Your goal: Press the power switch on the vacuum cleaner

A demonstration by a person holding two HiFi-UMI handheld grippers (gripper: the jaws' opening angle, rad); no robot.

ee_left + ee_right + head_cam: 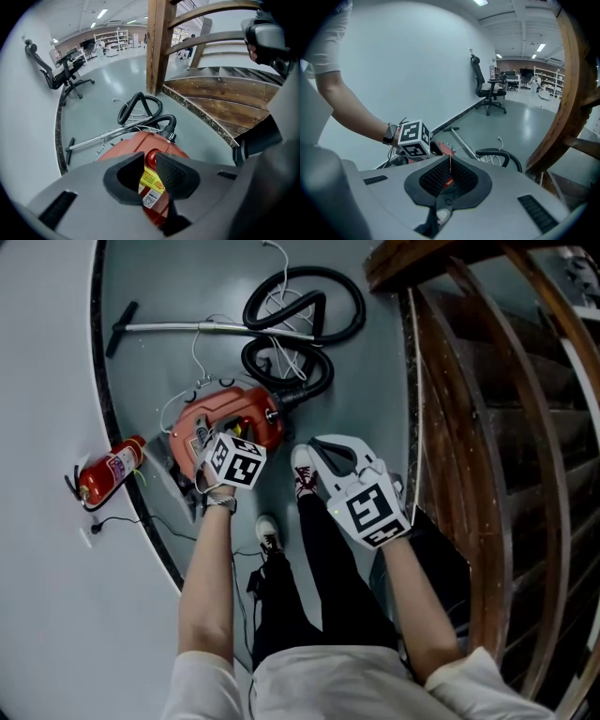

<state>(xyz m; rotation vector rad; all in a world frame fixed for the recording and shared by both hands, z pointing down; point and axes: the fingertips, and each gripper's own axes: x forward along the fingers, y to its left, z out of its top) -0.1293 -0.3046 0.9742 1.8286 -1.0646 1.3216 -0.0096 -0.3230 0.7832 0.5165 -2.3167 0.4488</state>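
The left gripper (150,154) hangs just above the vacuum (230,413). Its jaws stand only a little apart, and there is nothing between them. Through this narrow gap, in the left gripper view, we see the red body of the vacuum, a yellow label (151,180) and above it a round red part (151,161). We take this part to be the power switch, but we cannot read any mark on it.

The relation that matters is this one: the round part lies straight ahead of the left jaws, on their own line and a little farther along the body, toward the end where the hose (309,329) goes in. The vacuum is on the floor in front of the person's feet, and its long axis runs from the left gripper toward that hose end. We cannot tell if the jaw tips touch the body already.

The right gripper (449,159) has its jaws closed together and holds nothing. In the head view it is over the person's leg, to the right of the vacuum and clearly farther from it.

So we judge that the left gripper is the nearer one, and that the press calls for a short push forward and down along its jaw line. If the tips go low, they may land on the label and not on the switch.
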